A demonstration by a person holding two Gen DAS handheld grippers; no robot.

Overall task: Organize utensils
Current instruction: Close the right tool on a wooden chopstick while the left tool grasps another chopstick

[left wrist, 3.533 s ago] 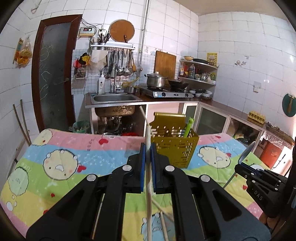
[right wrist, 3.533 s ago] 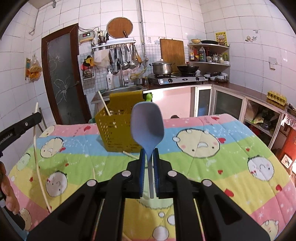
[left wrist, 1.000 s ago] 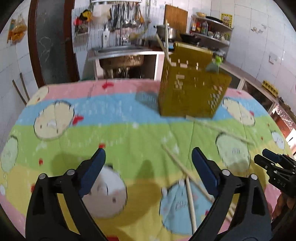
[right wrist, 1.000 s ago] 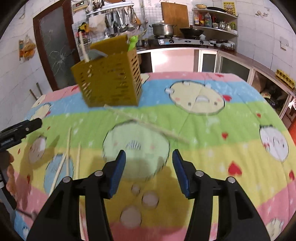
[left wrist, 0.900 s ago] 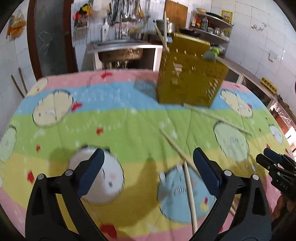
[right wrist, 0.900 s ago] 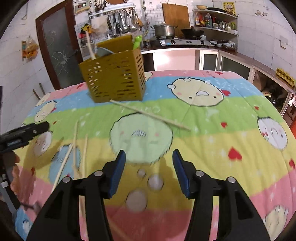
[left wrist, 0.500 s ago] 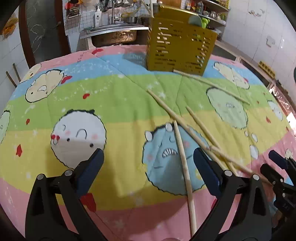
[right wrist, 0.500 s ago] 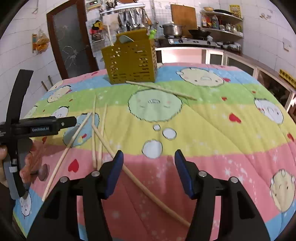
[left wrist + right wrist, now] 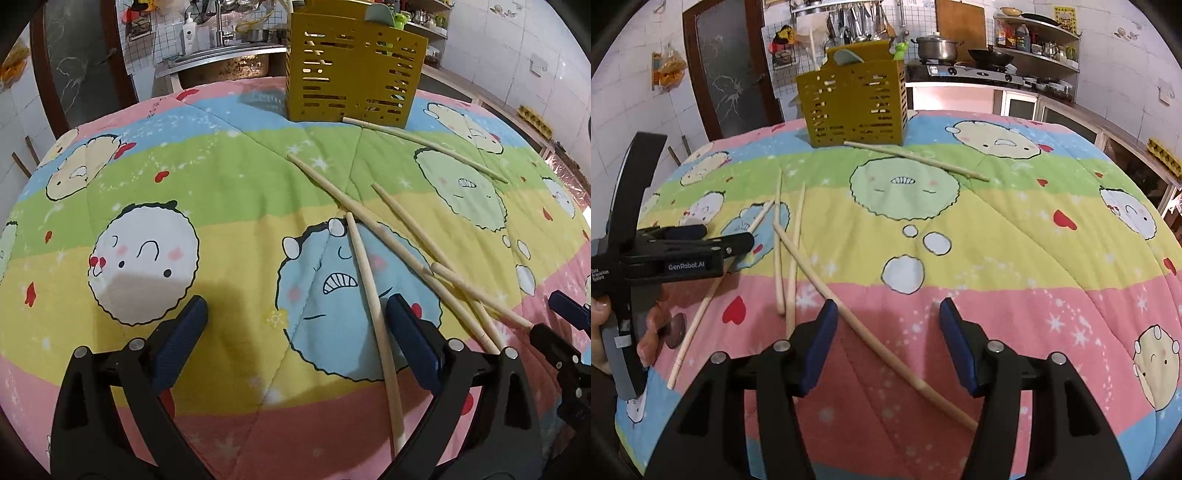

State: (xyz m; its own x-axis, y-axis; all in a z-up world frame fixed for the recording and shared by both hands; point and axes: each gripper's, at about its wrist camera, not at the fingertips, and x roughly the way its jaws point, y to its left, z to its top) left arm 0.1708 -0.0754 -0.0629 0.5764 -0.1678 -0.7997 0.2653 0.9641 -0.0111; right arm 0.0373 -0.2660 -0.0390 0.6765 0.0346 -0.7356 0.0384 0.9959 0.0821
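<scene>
Both the left gripper and the right gripper are hanging wide open, holding nothing; the crossing chopsticks might be rolling away or lifting together

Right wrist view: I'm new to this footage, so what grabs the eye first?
The loose wooden chopsticks scattered over the bright cartoon quilt, one running between the open right claw. Behind them stands the yellow slotted utensil basket, one chopstick lying at its foot.

Even indoor light (fisheye-bent edges)
</scene>
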